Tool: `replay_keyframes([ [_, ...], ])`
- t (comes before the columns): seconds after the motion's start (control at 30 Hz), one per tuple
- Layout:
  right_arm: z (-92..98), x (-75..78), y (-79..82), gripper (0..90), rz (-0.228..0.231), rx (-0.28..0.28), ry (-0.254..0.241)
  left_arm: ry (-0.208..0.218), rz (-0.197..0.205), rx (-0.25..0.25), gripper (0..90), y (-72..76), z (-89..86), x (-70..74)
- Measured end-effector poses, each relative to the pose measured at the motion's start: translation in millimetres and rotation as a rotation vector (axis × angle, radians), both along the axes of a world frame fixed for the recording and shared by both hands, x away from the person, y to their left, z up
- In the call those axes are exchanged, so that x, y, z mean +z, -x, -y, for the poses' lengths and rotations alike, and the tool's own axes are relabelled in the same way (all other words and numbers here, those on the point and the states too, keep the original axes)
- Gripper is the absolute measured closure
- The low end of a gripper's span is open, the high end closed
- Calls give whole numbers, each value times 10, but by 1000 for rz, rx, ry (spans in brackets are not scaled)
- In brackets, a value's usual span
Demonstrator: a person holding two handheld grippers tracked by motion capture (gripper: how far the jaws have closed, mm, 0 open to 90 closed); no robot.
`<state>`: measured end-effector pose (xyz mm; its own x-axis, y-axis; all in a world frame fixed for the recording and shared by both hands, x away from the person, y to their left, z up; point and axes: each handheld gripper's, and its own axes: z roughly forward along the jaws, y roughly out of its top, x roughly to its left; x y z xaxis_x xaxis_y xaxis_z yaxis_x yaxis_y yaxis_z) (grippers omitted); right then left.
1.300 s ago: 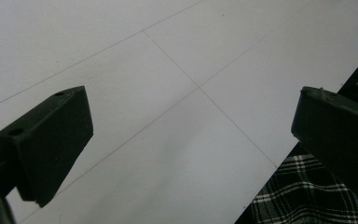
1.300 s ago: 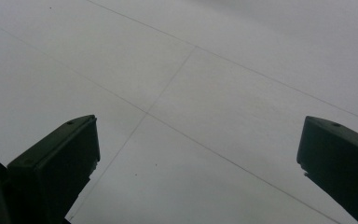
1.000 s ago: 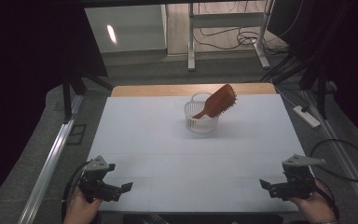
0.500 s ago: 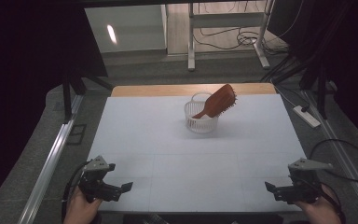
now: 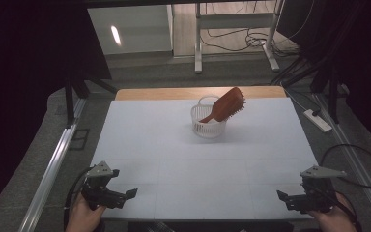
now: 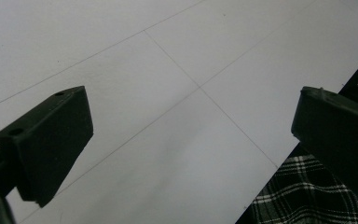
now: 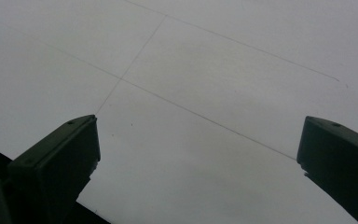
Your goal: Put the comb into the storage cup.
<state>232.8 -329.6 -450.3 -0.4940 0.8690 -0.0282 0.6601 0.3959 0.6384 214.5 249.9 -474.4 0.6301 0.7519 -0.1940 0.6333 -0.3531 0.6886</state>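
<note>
A brown hairbrush (image 5: 226, 105) leans tilted in a small white basket (image 5: 207, 126) toward the far middle of the white table (image 5: 174, 159), with bare surface all around it. Well apart, at the near edge, the left gripper (image 5: 125, 195) and right gripper (image 5: 284, 198) sit low, jaws wide apart, holding nothing. The left gripper view shows plaid cloth (image 6: 307, 196) past the table edge.

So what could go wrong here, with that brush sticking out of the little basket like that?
The wooden hairbrush leans out over the rim of the small white basket, so a clumsy nudge might tip the light basket or flip the brush out. Both the left gripper and the right gripper sit open at the near edge of the table, far from the basket, so a long reach could arrive off target.
</note>
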Motion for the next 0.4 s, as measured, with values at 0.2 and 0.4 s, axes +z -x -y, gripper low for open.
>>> replay_keyframes([
  [0.2, -8, -9, 0, 0, -18, -2, 28, 7, 3, 5, 0, 5, -8, 1],
  [0.4, -21, -25, -13, 0, -31, 4, 42, 9, 3, 5, 0, 4, -8, 5],
])
